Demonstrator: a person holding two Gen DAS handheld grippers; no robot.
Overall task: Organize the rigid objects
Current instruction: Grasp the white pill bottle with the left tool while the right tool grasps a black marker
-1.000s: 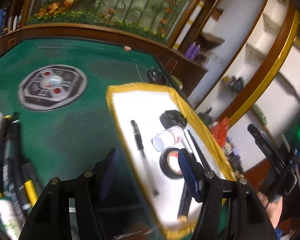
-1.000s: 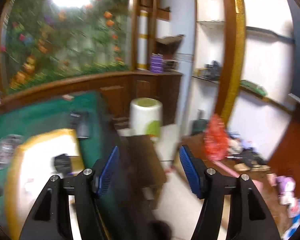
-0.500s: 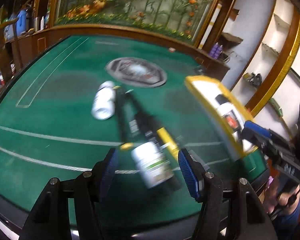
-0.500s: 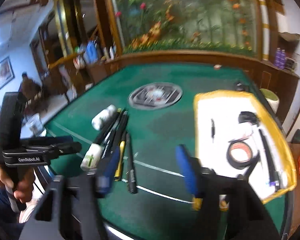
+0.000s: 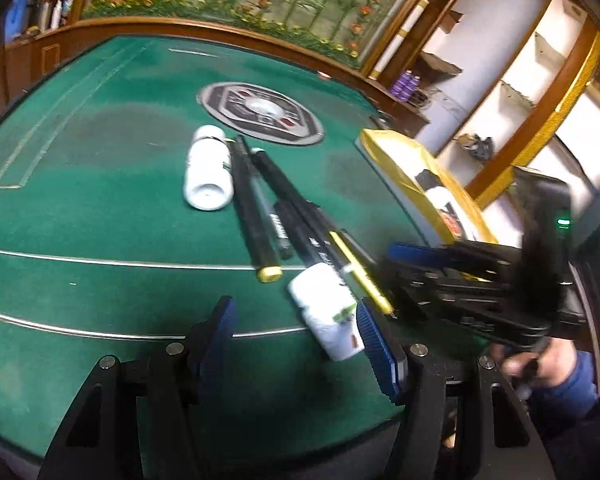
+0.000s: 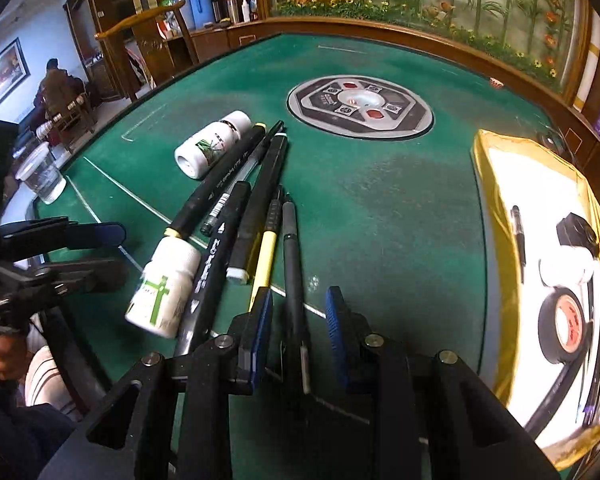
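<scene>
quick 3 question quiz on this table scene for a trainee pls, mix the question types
1. True or false: the dark pen lies between the right gripper fingers.
2. The roll of black tape lies: A) on the green felt B) in the yellow-rimmed tray C) in the left gripper.
3. How many white bottles lie on the felt beside the pens?

Key: 1 true. 2 B. 3 two, the far bottle and the near bottle.
</scene>
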